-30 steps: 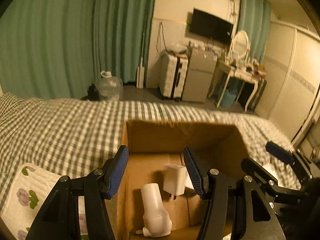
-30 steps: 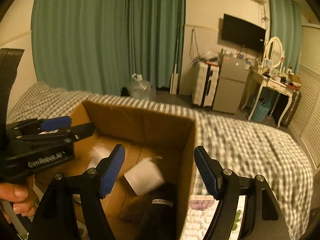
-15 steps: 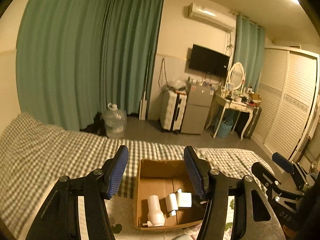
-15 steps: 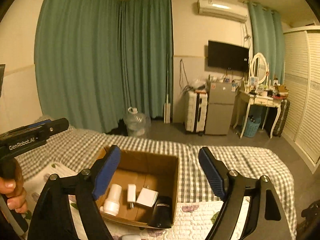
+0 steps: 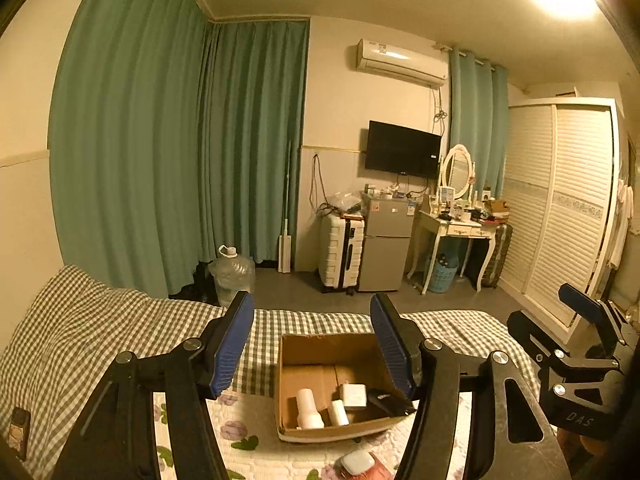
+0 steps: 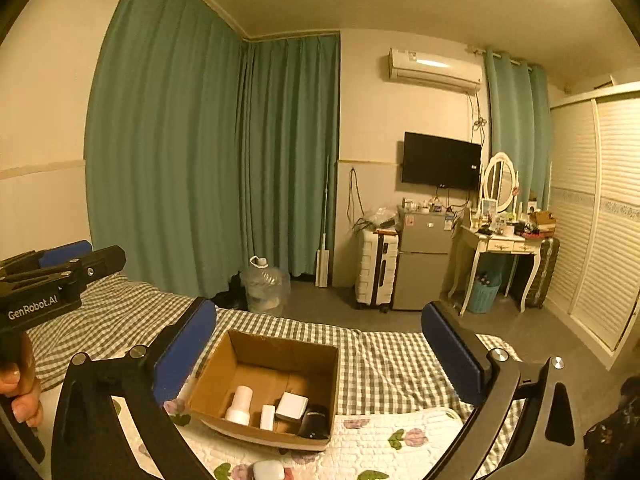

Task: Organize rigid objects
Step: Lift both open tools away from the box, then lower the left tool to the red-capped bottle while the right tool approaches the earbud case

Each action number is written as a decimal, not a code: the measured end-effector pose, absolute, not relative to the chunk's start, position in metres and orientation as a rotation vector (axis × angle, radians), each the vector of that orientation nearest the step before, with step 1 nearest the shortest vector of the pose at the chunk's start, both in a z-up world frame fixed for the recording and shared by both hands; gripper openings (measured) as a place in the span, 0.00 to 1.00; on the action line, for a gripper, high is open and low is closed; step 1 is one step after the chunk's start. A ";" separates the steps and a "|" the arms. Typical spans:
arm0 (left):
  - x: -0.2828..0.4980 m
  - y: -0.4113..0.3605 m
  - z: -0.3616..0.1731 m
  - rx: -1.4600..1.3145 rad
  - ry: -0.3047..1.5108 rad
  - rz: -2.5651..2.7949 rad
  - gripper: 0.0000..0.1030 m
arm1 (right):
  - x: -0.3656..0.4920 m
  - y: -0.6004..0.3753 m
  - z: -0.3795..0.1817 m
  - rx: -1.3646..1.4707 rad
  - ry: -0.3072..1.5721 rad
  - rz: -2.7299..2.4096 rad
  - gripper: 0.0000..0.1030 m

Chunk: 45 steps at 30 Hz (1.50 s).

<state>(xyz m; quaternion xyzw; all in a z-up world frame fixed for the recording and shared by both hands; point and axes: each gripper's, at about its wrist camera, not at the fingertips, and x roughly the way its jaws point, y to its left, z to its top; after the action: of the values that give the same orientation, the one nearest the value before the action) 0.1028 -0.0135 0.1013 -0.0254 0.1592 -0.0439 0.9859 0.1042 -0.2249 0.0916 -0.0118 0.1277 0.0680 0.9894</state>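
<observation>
Both grippers risen, box now small below. Left wrist view: left gripper (image 5: 312,344) jaws apart, just widened, nothing between; open cardboard box (image 5: 336,384) on bed (image 5: 100,332) holds white bottle (image 5: 308,404) upright, white adapter (image 5: 354,395), black case (image 5: 386,400). Right wrist view: right gripper (image 6: 320,352) jaws wide, just opened, empty; bottle tilts toward box's far wall.

Brown box (image 6: 280,354), green-checked bedspread (image 6: 380,364)

one cardboard box (image 6: 280,350) — four items inside
</observation>
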 end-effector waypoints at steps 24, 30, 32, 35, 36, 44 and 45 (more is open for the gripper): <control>0.061 -0.050 0.006 -0.004 0.437 -0.118 0.62 | 0.035 -0.243 0.031 -0.056 0.279 0.118 1.00; 0.088 -0.058 -0.044 -0.040 0.560 -0.105 0.62 | 0.056 -0.260 -0.004 -0.006 0.339 0.099 1.00; 0.098 -0.063 -0.060 -0.041 0.603 -0.109 0.62 | 0.063 -0.265 -0.014 0.009 0.348 0.097 1.00; 0.110 -0.069 -0.084 -0.060 0.672 -0.115 0.62 | 0.075 -0.271 -0.031 0.027 0.375 0.090 1.00; 0.114 -0.072 -0.094 -0.070 0.697 -0.116 0.62 | 0.080 -0.273 -0.037 0.034 0.391 0.091 1.00; 0.135 -0.085 -0.175 -0.085 0.898 -0.108 0.62 | 0.110 -0.276 -0.090 0.029 0.498 0.093 1.00; 0.137 -0.085 -0.188 -0.096 0.934 -0.107 0.62 | 0.114 -0.275 -0.096 0.030 0.513 0.095 1.00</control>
<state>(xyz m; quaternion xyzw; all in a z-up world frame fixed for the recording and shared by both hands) 0.1366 -0.0852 -0.1877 -0.0461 0.4497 -0.0515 0.8905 0.1138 -0.2749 -0.0961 0.0149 0.2535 0.0471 0.9661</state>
